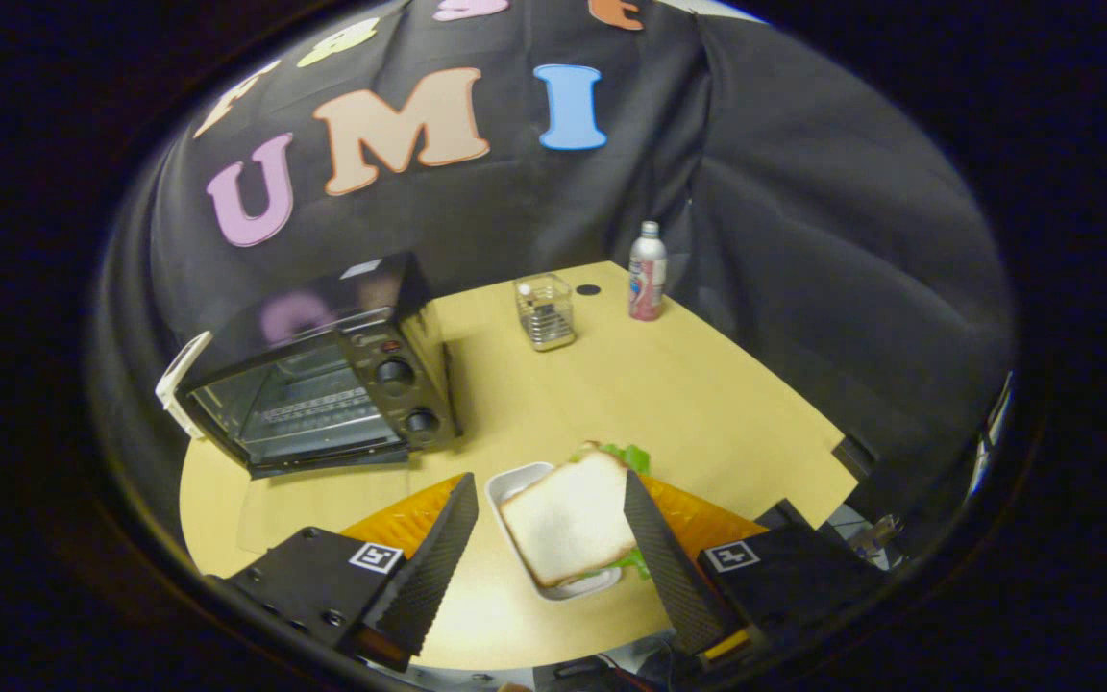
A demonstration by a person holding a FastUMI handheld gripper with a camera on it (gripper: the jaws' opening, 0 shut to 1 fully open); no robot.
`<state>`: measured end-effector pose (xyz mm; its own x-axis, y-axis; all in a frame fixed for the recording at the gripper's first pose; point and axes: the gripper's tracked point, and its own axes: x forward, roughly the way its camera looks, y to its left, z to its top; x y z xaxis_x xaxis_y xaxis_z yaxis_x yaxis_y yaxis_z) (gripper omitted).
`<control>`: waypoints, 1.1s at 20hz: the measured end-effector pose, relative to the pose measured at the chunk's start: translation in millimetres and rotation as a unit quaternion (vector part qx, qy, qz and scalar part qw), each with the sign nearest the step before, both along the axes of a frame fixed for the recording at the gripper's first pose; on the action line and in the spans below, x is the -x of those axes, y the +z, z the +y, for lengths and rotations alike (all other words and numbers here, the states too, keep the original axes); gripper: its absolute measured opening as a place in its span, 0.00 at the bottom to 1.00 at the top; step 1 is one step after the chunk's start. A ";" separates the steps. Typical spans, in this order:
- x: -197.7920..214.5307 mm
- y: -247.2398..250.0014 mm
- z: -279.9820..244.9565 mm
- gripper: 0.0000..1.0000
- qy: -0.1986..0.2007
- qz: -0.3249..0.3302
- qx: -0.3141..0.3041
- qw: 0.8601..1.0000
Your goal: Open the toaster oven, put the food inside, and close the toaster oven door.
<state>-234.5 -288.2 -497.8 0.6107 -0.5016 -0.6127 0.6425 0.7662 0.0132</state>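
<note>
1. Sandwich [568, 519] sat in a white tray [515, 481] on the table [688, 404].
2. Gripper [550, 495] fingers were spread wide either side of it, not pressing.
3. Toaster oven [323, 384] stood beyond the fingers, door apparently shut.
4. Clear jar [545, 312] and bottle [647, 272] stood farther back.

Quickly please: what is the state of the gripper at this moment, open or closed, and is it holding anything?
Gripper: open, holding nothing. The sandwich in its white tray lies between the fingers, which do not press on it.
</note>
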 end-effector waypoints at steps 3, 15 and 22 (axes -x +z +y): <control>10.2 -17.5 -19.9 0.95 -0.011 -0.018 -0.036 0.999; 5.2 -72.0 -17.0 0.65 0.012 -0.023 -0.128 0.991; -14.7 -50.4 1.2 0.27 0.025 -0.059 -0.146 0.987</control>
<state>-219.7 -287.0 -548.2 0.7062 -0.2811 -0.6498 0.5843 0.7497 0.3107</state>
